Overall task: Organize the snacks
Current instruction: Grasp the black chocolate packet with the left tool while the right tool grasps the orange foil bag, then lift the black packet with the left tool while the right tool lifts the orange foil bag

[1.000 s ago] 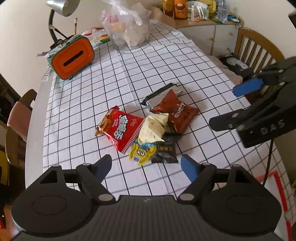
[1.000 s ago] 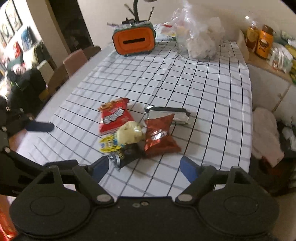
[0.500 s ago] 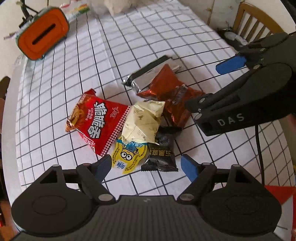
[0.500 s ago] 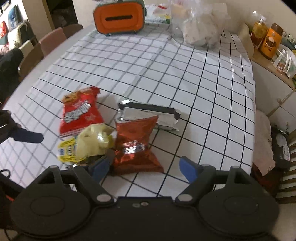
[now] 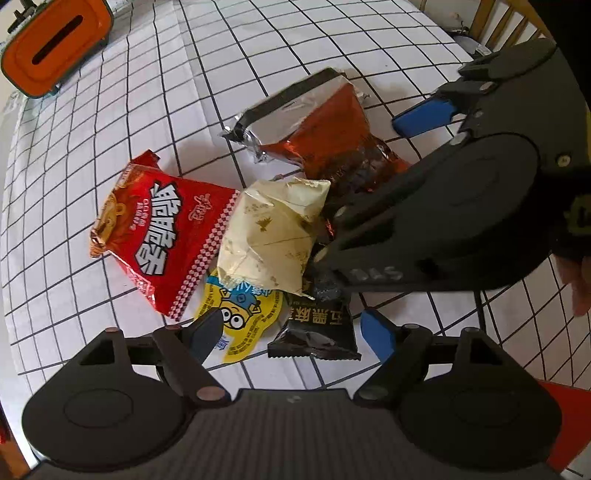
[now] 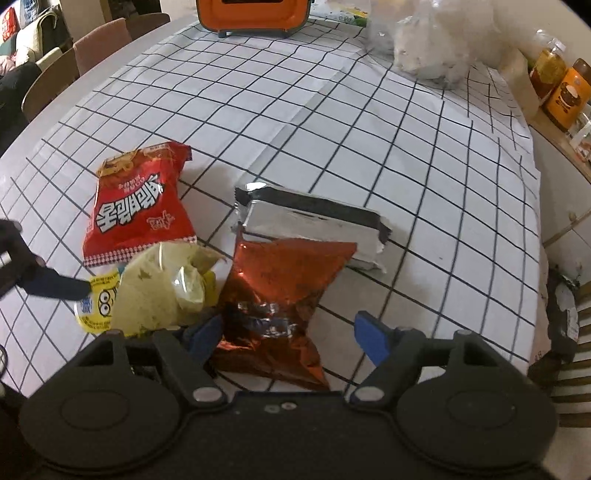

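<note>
A heap of snack packets lies in the middle of the checked tablecloth. In the right wrist view, the copper-red foil bag sits nearest, its far corner overlapping a silver packet with black ends. To its left a pale cream packet lies on a yellow Minions packet, and the red noodle-snack bag lies beyond these, its near edge tucked under the cream one. In the left wrist view a small black packet lies at the near edge of the heap, touching the yellow one.

The cloth is bare on the far side and to the right of the heap, up to an orange tissue box and a clear plastic bag at the far end. The table's right edge drops toward a wooden chair.

The right gripper is low over the copper-red bag, fingers spread wide with the bag's near half between them, the left fingertip pressed against the cream packet; not clamped. The left gripper hovers at the heap's near edge, fingers wide apart either side of the yellow and black packets, gripping nothing.
</note>
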The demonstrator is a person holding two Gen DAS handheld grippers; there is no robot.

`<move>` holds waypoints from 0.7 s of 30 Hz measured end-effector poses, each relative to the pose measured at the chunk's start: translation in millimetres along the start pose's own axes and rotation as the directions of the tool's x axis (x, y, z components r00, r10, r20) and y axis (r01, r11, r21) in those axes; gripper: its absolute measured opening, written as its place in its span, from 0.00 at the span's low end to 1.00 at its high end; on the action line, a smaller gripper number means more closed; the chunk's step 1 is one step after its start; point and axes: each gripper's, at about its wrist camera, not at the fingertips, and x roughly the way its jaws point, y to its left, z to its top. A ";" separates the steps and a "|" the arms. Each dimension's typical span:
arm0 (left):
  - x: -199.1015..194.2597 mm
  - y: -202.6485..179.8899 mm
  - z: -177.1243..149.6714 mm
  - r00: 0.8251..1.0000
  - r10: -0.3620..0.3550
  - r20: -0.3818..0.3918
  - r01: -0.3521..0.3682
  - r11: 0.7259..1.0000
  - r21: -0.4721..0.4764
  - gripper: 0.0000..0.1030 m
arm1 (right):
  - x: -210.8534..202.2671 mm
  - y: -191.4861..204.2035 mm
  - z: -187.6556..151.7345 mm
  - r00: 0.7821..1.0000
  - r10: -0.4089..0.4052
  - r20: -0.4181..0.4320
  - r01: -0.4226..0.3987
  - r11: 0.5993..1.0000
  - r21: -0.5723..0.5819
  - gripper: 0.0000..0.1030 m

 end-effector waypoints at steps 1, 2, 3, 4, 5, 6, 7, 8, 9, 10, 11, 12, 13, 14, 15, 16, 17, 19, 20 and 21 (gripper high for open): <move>1.1 -0.2 0.2 1.000 0.001 0.004 -0.001 1.000 0.000 0.78 | 1.8 0.8 -0.3 1.000 0.004 -0.004 -0.004 1.000 0.003 0.74; 2.2 -0.1 0.4 1.000 -0.001 0.006 0.001 1.000 -0.002 0.77 | 4.1 1.0 -0.4 1.000 0.008 -0.008 -0.008 1.000 0.011 0.73; 3.5 -0.2 0.4 1.000 -0.005 0.006 0.005 1.000 -0.004 0.75 | 6.4 0.7 -0.5 1.000 0.016 -0.012 -0.016 1.000 0.024 0.72; 4.6 -0.2 0.6 1.000 -0.008 0.005 0.008 1.000 -0.005 0.69 | 8.4 0.1 -0.4 1.000 0.024 -0.013 -0.024 0.999 0.037 0.70; 5.4 -0.5 0.4 1.000 -0.003 0.003 0.003 1.000 -0.005 0.65 | 9.6 0.1 -0.6 0.999 0.034 -0.012 -0.033 0.998 0.049 0.69; 6.7 -0.8 0.6 1.000 0.001 0.000 -0.001 1.000 -0.003 0.63 | 10.8 0.5 -1.0 0.999 0.041 -0.010 -0.040 0.998 0.055 0.65; 8.2 -1.0 0.5 1.000 0.001 -0.004 -0.001 1.000 -0.001 0.60 | 11.9 0.8 -1.6 0.999 0.049 -0.010 -0.048 0.997 0.059 0.63; 9.5 -1.2 0.4 1.000 0.002 -0.005 -0.002 1.000 -0.002 0.58 | 12.8 1.3 -2.5 0.999 0.052 -0.011 -0.051 0.997 0.061 0.62; 10.6 -1.5 0.4 1.000 0.002 -0.003 -0.002 1.000 0.000 0.57 | 13.0 1.6 -3.6 0.999 0.051 -0.010 -0.051 0.997 0.064 0.60; 10.8 -1.9 0.1 1.000 0.004 0.002 -0.004 1.000 0.002 0.55 | 13.2 1.4 -4.5 0.998 0.054 -0.009 -0.053 0.996 0.068 0.57; 10.3 -2.1 -0.1 1.000 0.004 0.009 -0.004 1.000 0.004 0.53 | 12.7 0.6 -5.4 0.998 0.062 -0.005 -0.061 0.996 0.072 0.56; 10.3 -2.3 0.2 1.000 0.003 0.013 -0.003 1.000 0.003 0.52 | 12.0 -0.4 -6.4 0.998 0.071 -0.001 -0.070 0.994 0.079 0.52; 10.1 -2.0 0.3 1.000 -0.001 0.016 0.001 1.000 0.000 0.51 | 11.3 -1.7 -7.3 0.997 0.075 0.000 -0.075 0.993 0.090 0.50; 9.9 -1.4 0.3 1.000 -0.004 0.020 0.004 1.000 -0.003 0.50 | 10.7 -3.3 -8.2 0.997 0.081 0.002 -0.081 0.992 0.100 0.49; 9.7 -0.9 0.4 1.000 -0.006 0.022 0.006 1.000 -0.004 0.50 | 10.2 -4.6 -9.2 0.996 0.087 0.001 -0.087 0.990 0.109 0.47; 8.9 -1.1 -0.7 1.000 -0.006 0.023 0.006 1.000 -0.005 0.50 | 9.6 -6.0 -10.2 0.996 0.093 0.000 -0.093 0.989 0.119 0.45; 8.3 -0.9 -1.4 1.000 -0.007 0.023 0.008 1.000 -0.007 0.49 | 8.2 -7.7 -11.3 0.995 0.100 0.001 -0.099 0.986 0.131 0.44; 7.0 0.4 -2.9 1.000 -0.012 0.023 0.012 1.000 -0.012 0.49 | 5.0 -12.0 -13.2 0.994 0.112 0.004 -0.111 0.981 0.159 0.41; 6.6 1.3 -3.4 1.000 -0.016 0.021 0.016 1.000 -0.018 0.49 | 3.3 -14.3 -14.6 0.994 0.110 0.002 -0.109 0.979 0.174 0.40; 5.6 2.3 -4.3 1.000 -0.023 0.020 0.024 0.999 -0.023 0.49 | 1.3 -17.0 -16.4 0.995 0.103 -0.001 -0.101 0.976 0.191 0.39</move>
